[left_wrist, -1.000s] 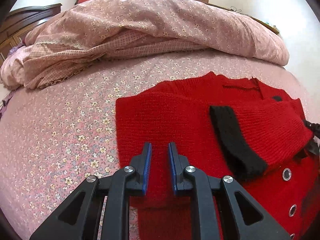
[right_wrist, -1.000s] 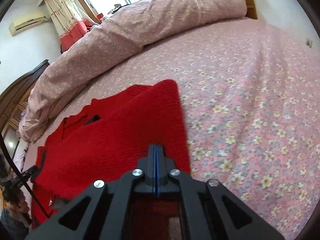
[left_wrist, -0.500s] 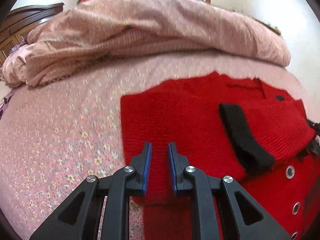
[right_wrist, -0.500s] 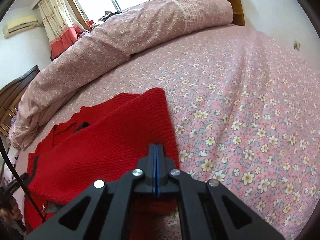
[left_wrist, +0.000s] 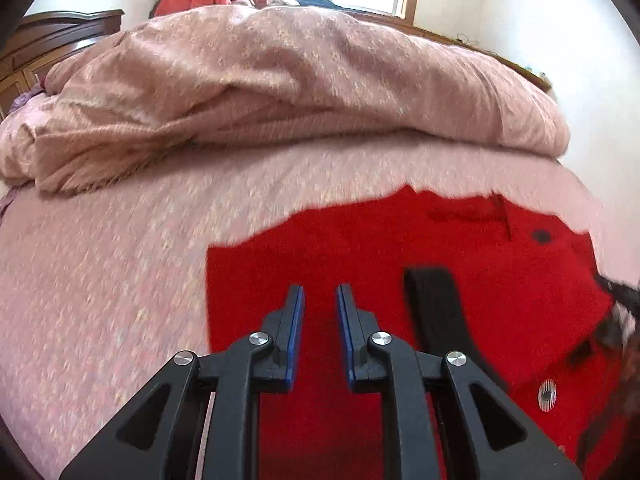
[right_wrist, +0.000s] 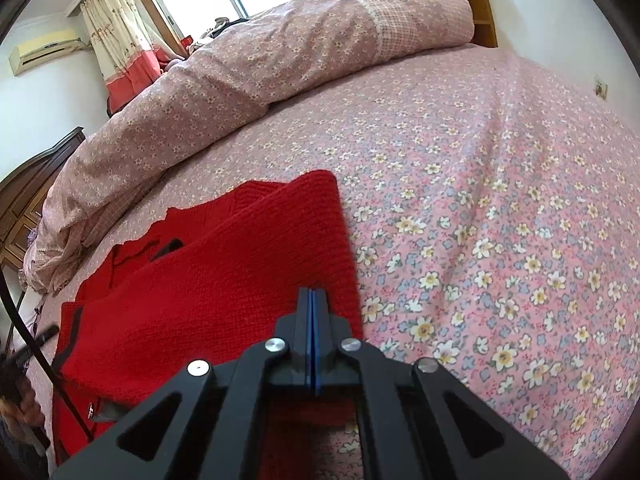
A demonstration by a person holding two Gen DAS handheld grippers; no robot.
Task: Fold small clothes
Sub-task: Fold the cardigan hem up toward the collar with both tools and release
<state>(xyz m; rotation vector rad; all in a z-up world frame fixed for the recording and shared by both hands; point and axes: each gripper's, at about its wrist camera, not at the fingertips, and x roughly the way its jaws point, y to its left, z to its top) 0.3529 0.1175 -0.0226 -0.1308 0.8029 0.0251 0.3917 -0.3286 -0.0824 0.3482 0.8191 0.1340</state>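
A red knit sweater (left_wrist: 360,248) lies flat on the flowered bed sheet (left_wrist: 100,280), one sleeve folded across its front and ending in a black cuff (left_wrist: 436,304). Metal snaps (left_wrist: 547,394) run down its lower right. My left gripper (left_wrist: 320,288) hovers over the sweater's left part, its fingers a narrow gap apart with nothing between them. In the right wrist view the sweater (right_wrist: 224,280) fills the lower left. My right gripper (right_wrist: 312,290) is over its right edge, pads pressed together, with no fabric showing between them.
A bunched pink duvet (left_wrist: 280,80) lies across the far side of the bed, also seen as a long roll (right_wrist: 280,48). Bare sheet (right_wrist: 500,220) stretches to the right. A dark wooden headboard (left_wrist: 60,32) stands far left. A person's hand (right_wrist: 16,396) and a black cable (right_wrist: 24,332) sit at the lower left.
The left wrist view has pulled back and up, now blurred, with the sweater lower in the picture. Neither gripper's gap has altered. The right wrist view shifted only slightly.
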